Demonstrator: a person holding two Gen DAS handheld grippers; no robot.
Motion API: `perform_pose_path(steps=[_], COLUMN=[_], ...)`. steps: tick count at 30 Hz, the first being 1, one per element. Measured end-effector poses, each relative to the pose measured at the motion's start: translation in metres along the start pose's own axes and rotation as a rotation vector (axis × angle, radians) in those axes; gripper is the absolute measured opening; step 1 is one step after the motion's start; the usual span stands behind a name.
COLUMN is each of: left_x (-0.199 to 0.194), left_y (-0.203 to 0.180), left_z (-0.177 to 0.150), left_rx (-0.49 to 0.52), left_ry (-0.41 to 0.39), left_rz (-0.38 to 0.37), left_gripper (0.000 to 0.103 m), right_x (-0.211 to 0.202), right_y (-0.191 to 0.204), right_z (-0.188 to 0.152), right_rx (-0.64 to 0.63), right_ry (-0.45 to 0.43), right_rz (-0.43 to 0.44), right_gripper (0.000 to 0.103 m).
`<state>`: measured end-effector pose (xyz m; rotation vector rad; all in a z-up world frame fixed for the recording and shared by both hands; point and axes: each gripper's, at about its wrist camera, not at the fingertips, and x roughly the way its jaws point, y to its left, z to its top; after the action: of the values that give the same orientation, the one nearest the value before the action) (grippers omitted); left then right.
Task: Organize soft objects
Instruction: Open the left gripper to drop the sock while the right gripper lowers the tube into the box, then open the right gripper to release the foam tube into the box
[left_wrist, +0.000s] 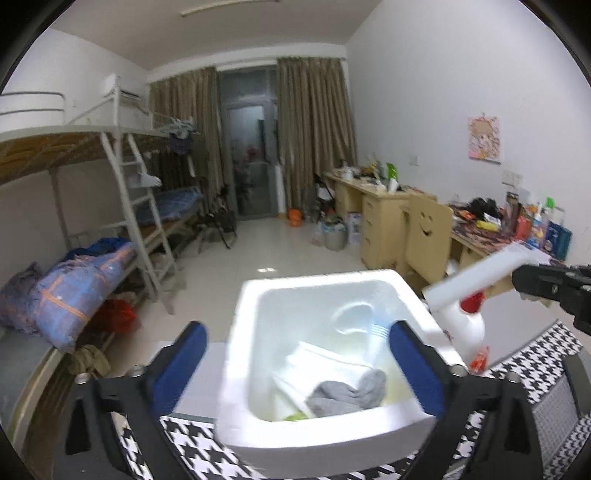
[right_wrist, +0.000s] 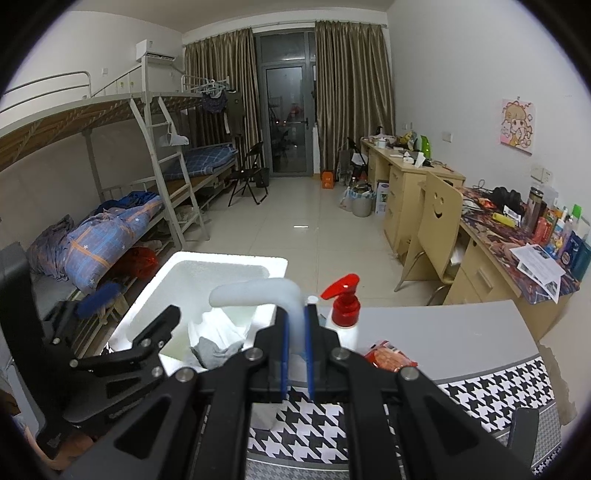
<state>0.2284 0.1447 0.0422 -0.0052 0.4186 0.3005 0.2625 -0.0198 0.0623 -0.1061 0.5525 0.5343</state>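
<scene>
**soft goods, table station: what i have before me**

table (right_wrist: 461, 339): grey top with a black-and-white houndstooth cloth (right_wrist: 314, 424) along my near edge.

white foam box (left_wrist: 236, 373): sits on the table, open at the top, straight ahead of my left tongs.

white folded cloth (left_wrist: 325, 365): lies inside the box, on its floor.

white foam strip (right_wrist: 255, 290): pinched at one end in my right tongs (right_wrist: 295, 354), whose blue pads are closed tight on it; the free end bends over the box's rim.

white pump bottle with red nozzle (right_wrist: 343, 314): upright on the table, just beside the box's right wall.

grey sock (left_wrist: 351, 395): crumpled in the box, resting on the white cloth.

red snack packet (right_wrist: 389, 358): on the table, near the bottle's base.

my left tongs (left_wrist: 295, 363): jaws spread wide, holding nothing, one blue pad on either side of the box's near end.
</scene>
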Motion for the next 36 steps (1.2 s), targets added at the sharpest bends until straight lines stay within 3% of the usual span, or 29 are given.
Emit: perform_pose_path(steps=[16,28,30,35,36], left_x=[-0.018,-0.034,-0.033,-0.032,-0.033], left_y=[0.039,0.066,0.069,0.071,0.072], left_z=[-0.010,-0.021,-0.022,-0.024,-0.024], left_rx=[-0.039,-0.074,-0.080,-0.088,-0.087], left_ry=[-0.006,-0.019,-0.014,-0.010,-0.009], left_rz=[0.074,0.110,0.112,0.106,0.105], left_gripper=[0.102,0.102,0.102,0.102,0.102], right_x=[0.018,0.053,0.058,0.062,0.059], right_y=[0.033,0.054,0.056,0.056,0.057], right_z=[0.005,0.005,0.003,-0.003,-0.003], right_rx=[-0.045,-0.050,-0.061,-0.059,-0.064], right_ry=[0.029,0.106,0.125,0.177,0.168], right_rz=[0.066,0.110,0.105,0.127,0.124], right_gripper=[0.010,0.010,0.015,0.062,0.064])
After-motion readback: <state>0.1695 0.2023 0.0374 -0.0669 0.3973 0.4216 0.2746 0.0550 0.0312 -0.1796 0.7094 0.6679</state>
